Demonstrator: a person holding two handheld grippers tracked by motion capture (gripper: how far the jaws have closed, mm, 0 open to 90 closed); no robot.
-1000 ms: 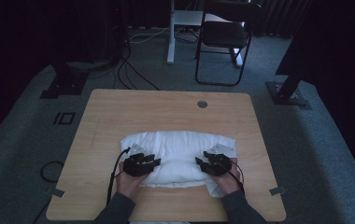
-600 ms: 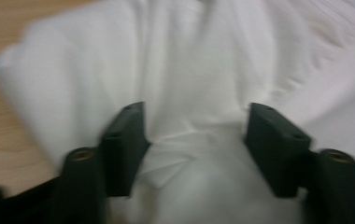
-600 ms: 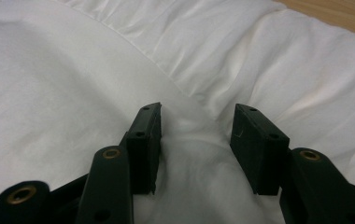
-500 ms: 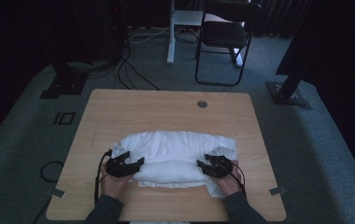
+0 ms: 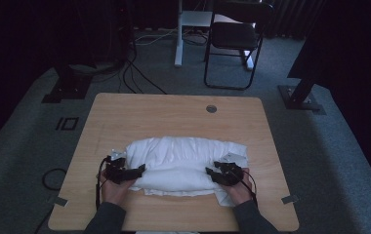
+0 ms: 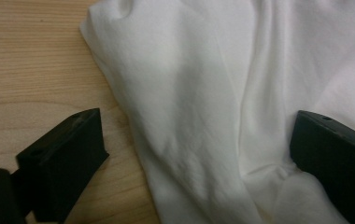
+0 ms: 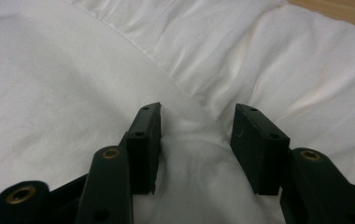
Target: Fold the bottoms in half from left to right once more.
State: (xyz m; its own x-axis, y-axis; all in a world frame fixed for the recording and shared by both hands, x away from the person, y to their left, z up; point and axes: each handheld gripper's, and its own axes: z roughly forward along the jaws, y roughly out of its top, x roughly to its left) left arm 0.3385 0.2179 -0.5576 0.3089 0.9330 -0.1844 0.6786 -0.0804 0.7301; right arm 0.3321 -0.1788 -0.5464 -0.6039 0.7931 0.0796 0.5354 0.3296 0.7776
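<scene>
Your left gripper point(image 6: 199, 154) gapes wide across the white cloth's point(image 5: 186, 161) left edge, one jaw on bare wood; from above that gap is unreadable. Your right gripper point(image 7: 196, 140) is partly open, straddling a raised fold. The cloth lies bunched on the near half of the wooden table point(image 5: 174, 114), with a black chair point(image 5: 235, 39) on grey carpet beyond

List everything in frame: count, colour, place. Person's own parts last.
white cloth: 1, white, bunched on the near half of the table
table: 1, light wood, centre; round grommet near its far edge
chair: 1, black, on the floor beyond the table
white stand: 1, left of the chair
cables: several, black, on the grey carpet beyond the table
left hand-held gripper: 1, black, jaws wide open, straddling the cloth's left edge
right hand-held gripper: 1, black, jaws open, a ridge of cloth between them
hands: 2, at the near edge
</scene>
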